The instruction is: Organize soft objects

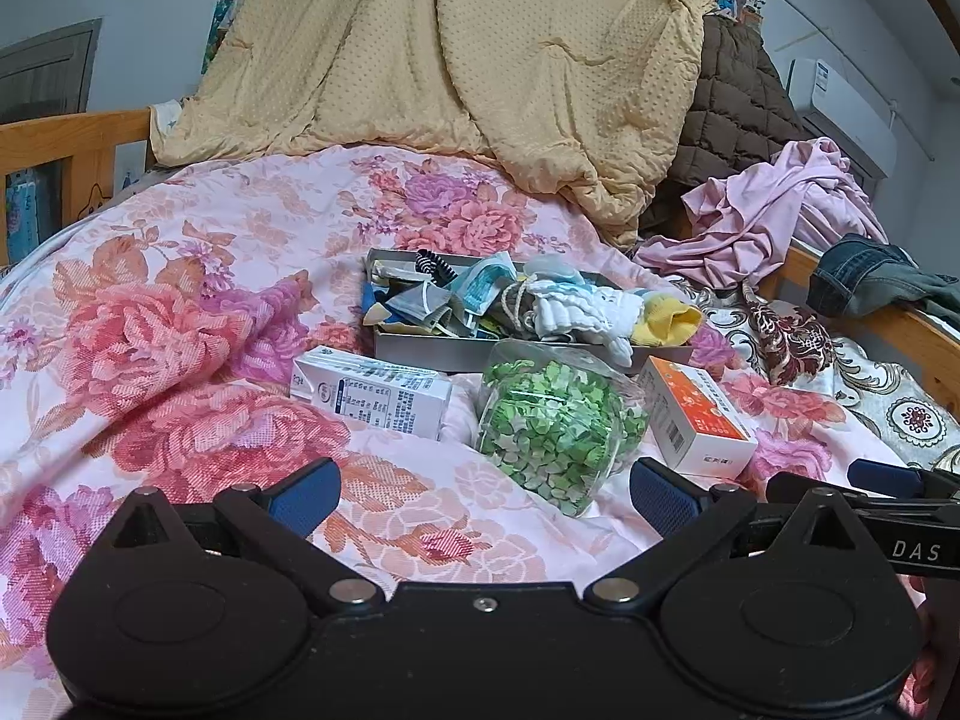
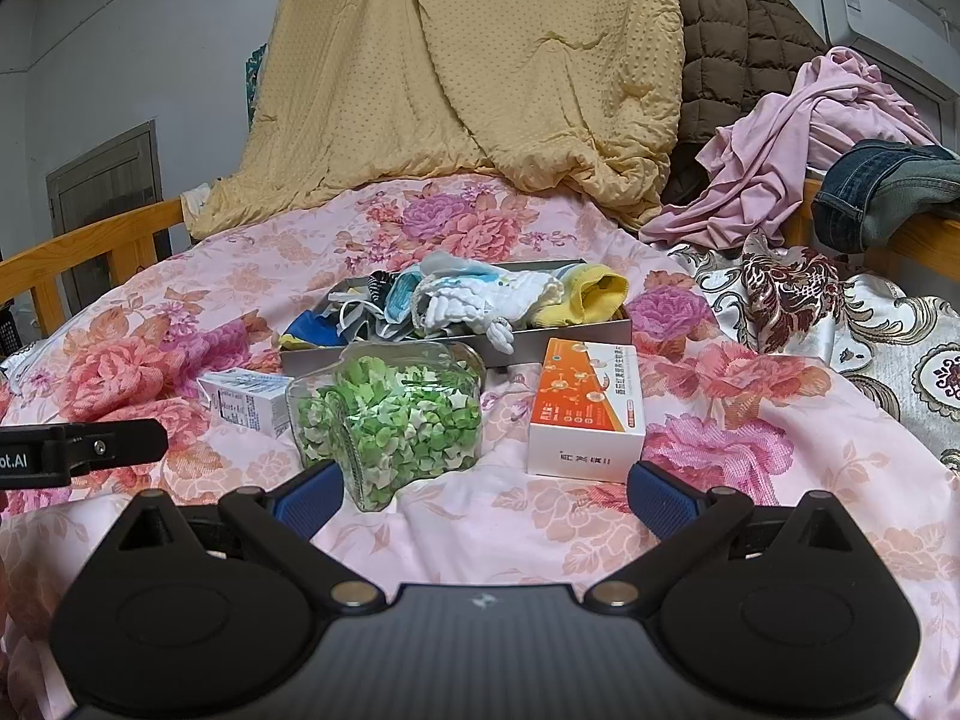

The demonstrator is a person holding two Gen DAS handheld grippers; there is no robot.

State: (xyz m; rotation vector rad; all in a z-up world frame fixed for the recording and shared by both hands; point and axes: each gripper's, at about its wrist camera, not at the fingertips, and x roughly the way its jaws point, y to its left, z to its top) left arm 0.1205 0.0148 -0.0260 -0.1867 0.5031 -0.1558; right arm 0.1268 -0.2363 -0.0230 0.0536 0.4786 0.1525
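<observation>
A grey tray (image 1: 420,350) (image 2: 570,333) lies on the floral bedspread, heaped with soft things: face masks (image 1: 480,288) (image 2: 399,300), a white sock (image 1: 576,309) (image 2: 474,300) and a yellow sock (image 1: 666,321) (image 2: 591,294). A clear jar of green paper stars (image 1: 555,426) (image 2: 390,420) lies just in front of the tray. My left gripper (image 1: 483,495) is open and empty, near the jar. My right gripper (image 2: 483,495) is open and empty, in front of the jar and the orange box (image 2: 588,411).
A white milk carton (image 1: 372,390) (image 2: 249,402) lies left of the jar, an orange and white box (image 1: 696,417) to its right. A yellow quilt (image 1: 480,78), brown jacket (image 2: 738,42), pink garment (image 1: 774,210) (image 2: 798,150) and jeans (image 2: 882,192) pile at the back and right. Wooden bed rails (image 2: 90,252) run along the edges.
</observation>
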